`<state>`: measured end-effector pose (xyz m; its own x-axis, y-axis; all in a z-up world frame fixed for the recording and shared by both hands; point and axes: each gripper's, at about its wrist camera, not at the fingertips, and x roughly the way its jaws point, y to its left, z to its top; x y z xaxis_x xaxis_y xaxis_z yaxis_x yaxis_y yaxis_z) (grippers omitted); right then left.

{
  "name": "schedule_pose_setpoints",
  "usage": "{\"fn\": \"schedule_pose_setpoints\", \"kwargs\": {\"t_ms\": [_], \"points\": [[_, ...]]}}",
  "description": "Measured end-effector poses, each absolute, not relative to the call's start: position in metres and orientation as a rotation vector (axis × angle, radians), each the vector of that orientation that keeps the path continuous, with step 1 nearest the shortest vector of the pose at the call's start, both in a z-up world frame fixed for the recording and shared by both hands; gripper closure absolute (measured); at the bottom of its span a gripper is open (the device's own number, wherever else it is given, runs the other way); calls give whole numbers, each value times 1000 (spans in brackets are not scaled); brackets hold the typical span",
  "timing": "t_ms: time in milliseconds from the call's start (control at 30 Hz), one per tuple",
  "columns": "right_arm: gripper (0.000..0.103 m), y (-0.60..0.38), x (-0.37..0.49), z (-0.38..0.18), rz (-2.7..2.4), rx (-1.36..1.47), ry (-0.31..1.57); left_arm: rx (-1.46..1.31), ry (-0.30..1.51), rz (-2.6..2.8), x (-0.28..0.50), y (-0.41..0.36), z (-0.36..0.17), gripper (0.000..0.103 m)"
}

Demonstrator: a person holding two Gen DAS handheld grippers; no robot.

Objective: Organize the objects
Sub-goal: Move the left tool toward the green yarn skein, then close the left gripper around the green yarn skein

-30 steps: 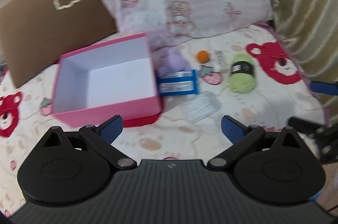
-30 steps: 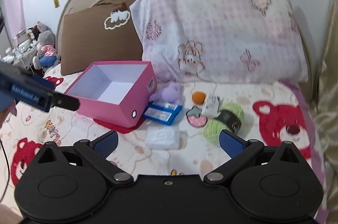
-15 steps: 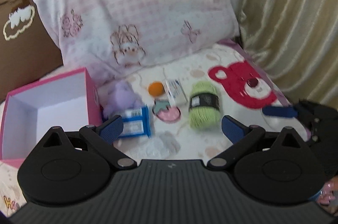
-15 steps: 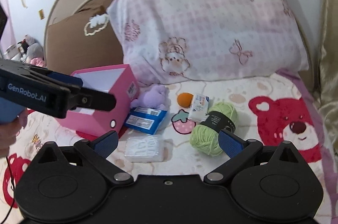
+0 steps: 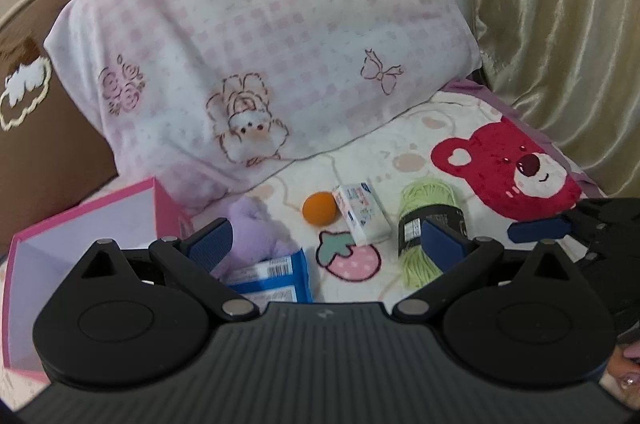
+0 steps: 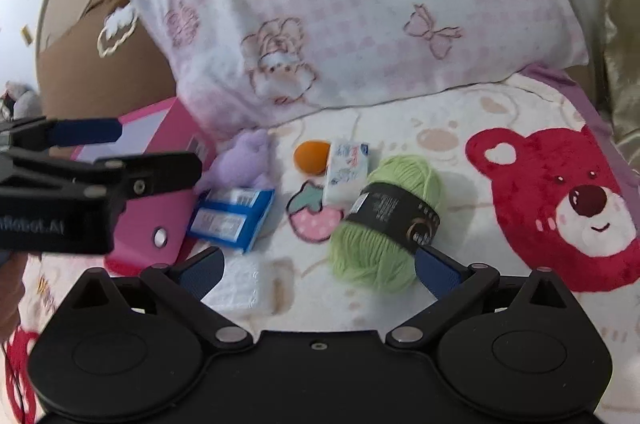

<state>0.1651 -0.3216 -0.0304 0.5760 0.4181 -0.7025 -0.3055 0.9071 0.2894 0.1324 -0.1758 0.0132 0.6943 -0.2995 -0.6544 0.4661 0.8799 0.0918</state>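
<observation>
Left wrist view: left gripper [image 5: 326, 242] spread, empty, above the bed. Green yarn skein [image 5: 426, 224] lies ahead and right, just behind the right finger, long axis running away from the camera. Pink box [image 5: 80, 224] left.

Right wrist view: right gripper [image 6: 318, 266] spread, empty; skein nearly touching its right finger, so likely the nearer gripper. Skein band print unreadable; "Robot.AI" partly legible on the other gripper's body.

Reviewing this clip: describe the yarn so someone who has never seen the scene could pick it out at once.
Start at the big pink checked pillow; on the bedspread in front of it lies a row of small items. The yarn lies between the white packet and the printed red bear: the only light green skein, wrapped in a black label.
</observation>
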Motion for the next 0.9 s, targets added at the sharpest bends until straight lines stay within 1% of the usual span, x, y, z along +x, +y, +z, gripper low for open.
{"fn": "schedule_pose_setpoints", "kwargs": {"t_ms": [167, 267, 467, 567, 633, 767, 867, 900], "points": [[0, -334, 169, -52, 415, 262, 802, 280, 643, -445, 139, -188, -3, 1], [0, -342, 168, -70, 398, 309, 804, 247, 661, -490, 142, -194, -13, 1], [0, -339, 168, -90, 353, 210, 744, 128, 762, -539, 155, -206, -45, 1], [0, -337, 169, -101, 329, 213, 718, 84, 804, -625, 160, -212, -60, 1], [0, -333, 167, -104, 314, 187, 685, 49, 813, -720, 162, -214, -67, 1], [0, -329, 163, -100, 327, 165, 626, 21, 852, -748, 169, -220, -75, 1], [2, -326, 162, -102, 323, 97, 607, -19, 895, -749, 180, -219, -79, 5], [4, -325, 163, -104, 334, 81, 611, -37, 901, -746, 185, -218, -79, 6]]}}
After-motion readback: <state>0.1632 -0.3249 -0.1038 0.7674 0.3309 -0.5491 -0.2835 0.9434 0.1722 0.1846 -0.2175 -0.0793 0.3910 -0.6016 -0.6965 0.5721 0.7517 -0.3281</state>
